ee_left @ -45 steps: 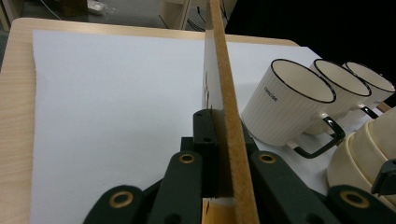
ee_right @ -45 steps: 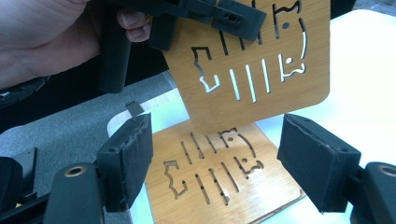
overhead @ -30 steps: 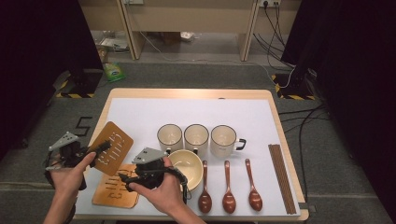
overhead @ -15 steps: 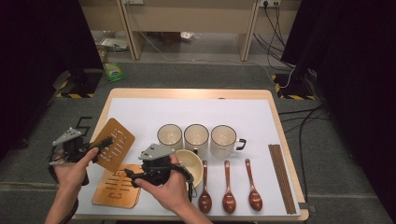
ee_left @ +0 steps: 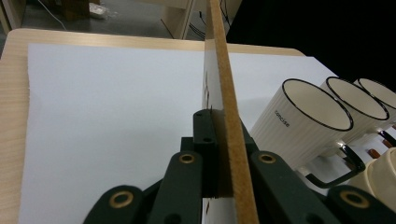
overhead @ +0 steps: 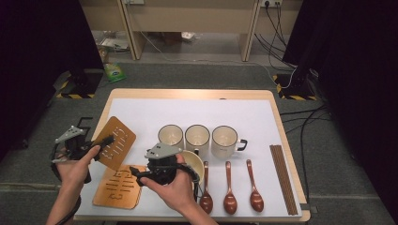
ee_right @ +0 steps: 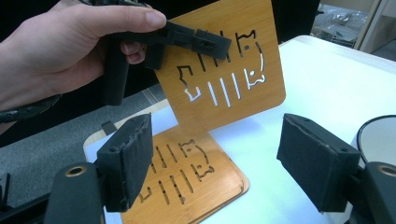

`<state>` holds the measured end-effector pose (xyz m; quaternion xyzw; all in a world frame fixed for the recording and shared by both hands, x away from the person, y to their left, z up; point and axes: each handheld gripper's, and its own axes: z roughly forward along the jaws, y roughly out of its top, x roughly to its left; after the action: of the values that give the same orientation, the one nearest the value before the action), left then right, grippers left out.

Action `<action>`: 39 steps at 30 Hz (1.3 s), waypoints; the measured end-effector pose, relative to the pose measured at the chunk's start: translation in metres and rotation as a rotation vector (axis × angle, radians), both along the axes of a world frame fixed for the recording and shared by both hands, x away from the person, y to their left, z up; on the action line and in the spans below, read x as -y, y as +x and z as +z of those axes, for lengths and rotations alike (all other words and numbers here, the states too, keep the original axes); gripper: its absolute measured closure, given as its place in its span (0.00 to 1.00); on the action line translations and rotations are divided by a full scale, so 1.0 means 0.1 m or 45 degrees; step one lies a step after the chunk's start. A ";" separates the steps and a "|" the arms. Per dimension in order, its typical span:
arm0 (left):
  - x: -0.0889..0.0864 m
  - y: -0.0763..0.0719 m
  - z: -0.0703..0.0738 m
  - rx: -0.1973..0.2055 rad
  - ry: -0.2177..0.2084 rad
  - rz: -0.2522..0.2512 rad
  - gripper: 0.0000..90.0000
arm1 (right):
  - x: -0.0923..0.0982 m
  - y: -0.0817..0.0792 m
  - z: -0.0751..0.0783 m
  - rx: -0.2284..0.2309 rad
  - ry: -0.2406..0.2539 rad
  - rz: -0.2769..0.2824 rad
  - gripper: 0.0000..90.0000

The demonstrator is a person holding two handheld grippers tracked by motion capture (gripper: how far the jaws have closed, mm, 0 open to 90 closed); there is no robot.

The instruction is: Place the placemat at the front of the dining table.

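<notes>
1. Wooden board (overhead: 115,143) is gripped at its lower-left edge by the left gripper (overhead: 101,144), jaws clamped tight on it, and is held tilted above the table (overhead: 197,93) at the 9 o'clock side.
2. In the left gripper view, the board (ee_left: 224,93) is seen edge-on between the two black jaws.
3. A second wooden board (overhead: 119,185) is lying flat on the white sheet (overhead: 197,115), at 6 o'clock from the lifted board.
4. The right gripper (ee_right: 219,170) is held with its jaws spread and nothing between them, just above the flat board (ee_right: 187,182).
5. Three mugs (overhead: 197,139) are lined up at 3 o'clock from the lifted board.
6. Three spoons (overhead: 230,192) are laid at 6 o'clock from the mugs.
</notes>
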<state>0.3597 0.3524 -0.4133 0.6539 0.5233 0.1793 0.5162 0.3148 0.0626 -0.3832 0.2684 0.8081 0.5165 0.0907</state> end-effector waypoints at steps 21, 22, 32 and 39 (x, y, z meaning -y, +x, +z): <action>0.02 0.18 0.00 -0.002 -0.002 0.010 0.96 | 0.19 0.03 0.08 0.015 0.003 -0.046 0.29; 0.02 0.19 0.00 -0.002 -0.003 0.014 0.96 | 0.21 0.03 0.08 0.017 0.003 -0.050 0.29; 0.04 0.29 -0.04 -0.010 -0.013 0.019 0.96 | 0.33 0.05 0.11 0.031 0.010 -0.082 0.29; 0.08 0.36 -0.05 -0.011 -0.005 0.021 0.96 | 0.44 0.06 0.11 0.029 0.010 -0.106 0.29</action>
<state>0.3957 0.3447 -0.4182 0.6494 0.5311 0.1798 0.5137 0.3209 0.0184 -0.3717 0.2963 0.7930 0.5185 0.1202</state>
